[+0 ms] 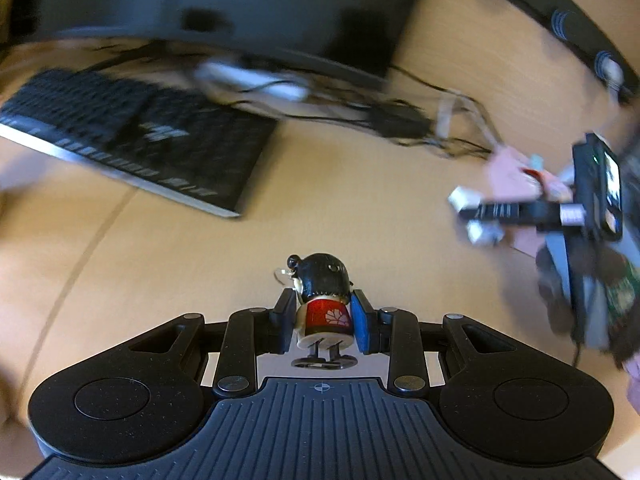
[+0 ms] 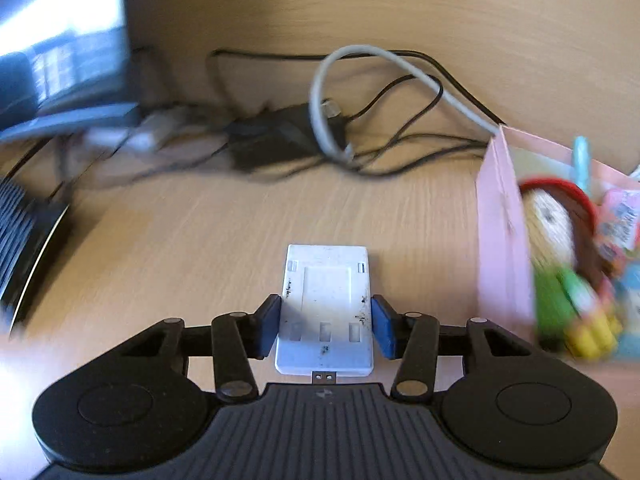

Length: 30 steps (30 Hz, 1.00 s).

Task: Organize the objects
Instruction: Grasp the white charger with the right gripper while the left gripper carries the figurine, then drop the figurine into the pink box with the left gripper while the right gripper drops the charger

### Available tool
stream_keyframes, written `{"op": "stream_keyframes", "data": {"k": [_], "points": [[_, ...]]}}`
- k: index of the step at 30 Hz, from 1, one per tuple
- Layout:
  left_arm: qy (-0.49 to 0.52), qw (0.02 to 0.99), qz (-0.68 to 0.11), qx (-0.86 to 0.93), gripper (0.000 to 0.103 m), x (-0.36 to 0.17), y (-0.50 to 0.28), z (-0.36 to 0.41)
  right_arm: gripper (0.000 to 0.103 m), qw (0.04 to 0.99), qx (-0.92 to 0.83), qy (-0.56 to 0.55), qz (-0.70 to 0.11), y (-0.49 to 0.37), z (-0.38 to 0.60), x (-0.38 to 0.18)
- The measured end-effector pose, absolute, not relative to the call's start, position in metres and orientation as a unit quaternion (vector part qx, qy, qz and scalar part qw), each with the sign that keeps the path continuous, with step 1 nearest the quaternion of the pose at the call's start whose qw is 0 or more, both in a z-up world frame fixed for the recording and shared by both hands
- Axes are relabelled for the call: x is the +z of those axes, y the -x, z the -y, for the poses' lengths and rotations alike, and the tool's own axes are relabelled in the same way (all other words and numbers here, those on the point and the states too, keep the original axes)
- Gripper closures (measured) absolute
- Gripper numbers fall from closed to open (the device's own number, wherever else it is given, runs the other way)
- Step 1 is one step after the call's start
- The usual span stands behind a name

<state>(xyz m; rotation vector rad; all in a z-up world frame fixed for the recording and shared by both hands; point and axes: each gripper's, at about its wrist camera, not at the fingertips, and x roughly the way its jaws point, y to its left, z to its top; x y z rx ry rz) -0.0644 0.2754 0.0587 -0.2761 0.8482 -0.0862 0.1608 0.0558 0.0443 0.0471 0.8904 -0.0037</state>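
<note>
My small wooden doll figure (image 1: 324, 308): black hair, red body, white flower.
My flat plastic card (image 2: 326, 308): white, black specks.
Open paper box (image 2: 500, 232): pink.

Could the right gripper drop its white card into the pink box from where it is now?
Probably yes. The right gripper is shut on the white card, and the pink box stands close on its right with its top open; nothing lies between them, though toys already fill much of it.

We see a light wood tabletop (image 1: 360, 184) with a black keyboard (image 1: 132, 136), a dark monitor (image 1: 224, 4) behind it, and tangled black cables (image 2: 400, 136).
</note>
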Motion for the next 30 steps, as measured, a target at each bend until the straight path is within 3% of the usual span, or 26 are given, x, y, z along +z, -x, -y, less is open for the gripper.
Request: {"op": "stream_keyframes", "data": {"k": [11, 17, 24, 27, 30], "points": [[0.067, 0.868, -0.447, -0.204, 0.07, 0.052, 0.037, -0.147, 0.055, 0.885, -0.013, -0.031, -0.464, 0.023, -0.006, 0.074], [0.034, 0.878, -0.403, -0.258, 0.07, 0.082, 0.006, -0.076, 0.055, 0.904, -0.071, -0.064, -0.417, 0.068, 0.042, 0.101], [0.013, 0.925, -0.27, -0.266, 0.07, 0.144, -0.058, 0.005, 0.055, 0.93, -0.103, -0.063, -0.347, 0.102, 0.079, 0.13], [-0.019, 0.937, -0.225, -0.266, 0.07, 0.145, -0.086, 0.04, 0.055, 0.936, -0.097, -0.069, -0.331, 0.109, 0.088, 0.133], [-0.051, 0.931, -0.268, -0.243, 0.071, 0.118, -0.125, 0.071, 0.055, 0.939, -0.096, -0.066, -0.323, 0.111, 0.09, 0.13]]}}
